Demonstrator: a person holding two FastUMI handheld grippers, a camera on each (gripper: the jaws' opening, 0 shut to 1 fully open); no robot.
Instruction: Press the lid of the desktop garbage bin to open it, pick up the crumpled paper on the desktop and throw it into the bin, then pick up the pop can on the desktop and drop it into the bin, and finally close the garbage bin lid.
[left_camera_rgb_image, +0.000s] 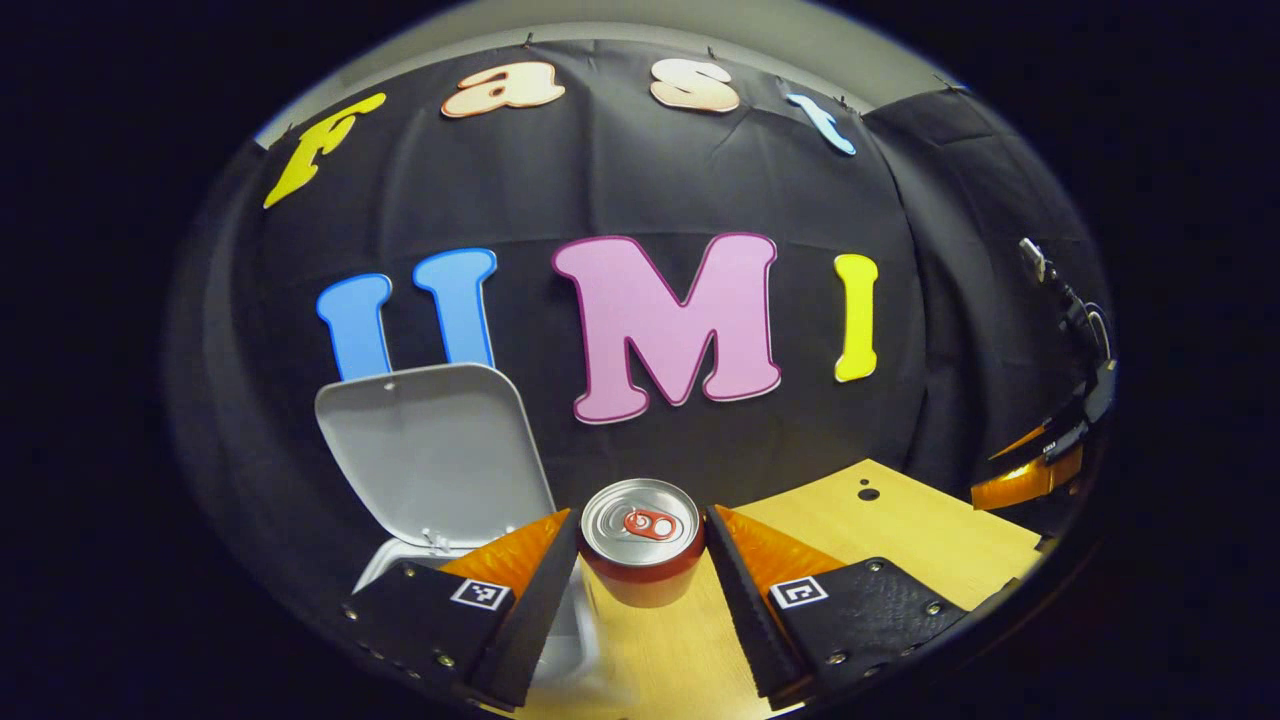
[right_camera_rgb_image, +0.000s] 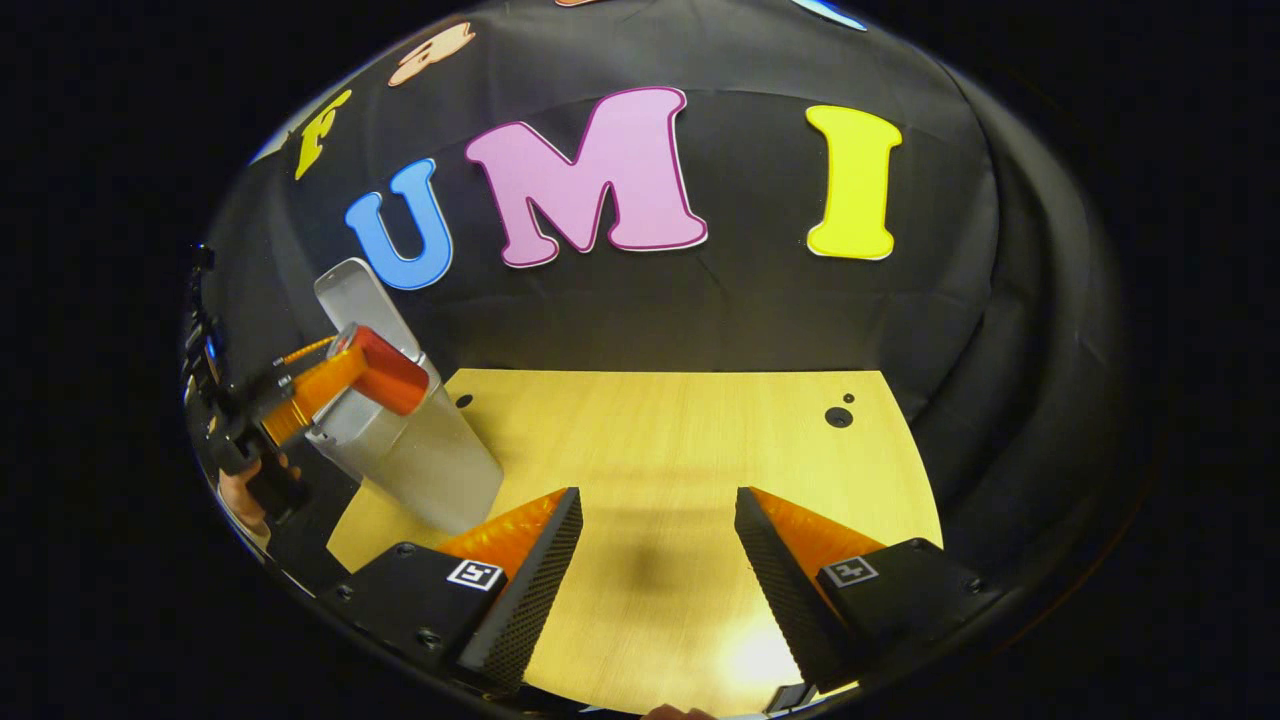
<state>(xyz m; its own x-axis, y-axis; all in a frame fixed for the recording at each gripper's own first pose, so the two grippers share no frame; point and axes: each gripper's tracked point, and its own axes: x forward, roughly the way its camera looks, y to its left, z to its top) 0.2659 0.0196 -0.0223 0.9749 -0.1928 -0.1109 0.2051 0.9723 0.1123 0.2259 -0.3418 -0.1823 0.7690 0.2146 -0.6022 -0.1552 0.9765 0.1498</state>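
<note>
No readable text; square coded markers (left_camera_rgb_image: 482, 593) on the tongs

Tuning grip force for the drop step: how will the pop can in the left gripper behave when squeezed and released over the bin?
The pop can looks thin-walled metal, so a hard squeeze may dent it. Its smooth round side could slip or twist between the left gripper's fingers. Released over the open bin, it probably drops cleanly; if laid on the table, it would likely roll.

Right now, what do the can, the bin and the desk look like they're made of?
Pop can: metal, going by its shiny silver top with pull tab. Bin: probably matte grey plastic, with a smooth moulded lid. Desk: pale wood-grain surface, possibly laminate.
</note>
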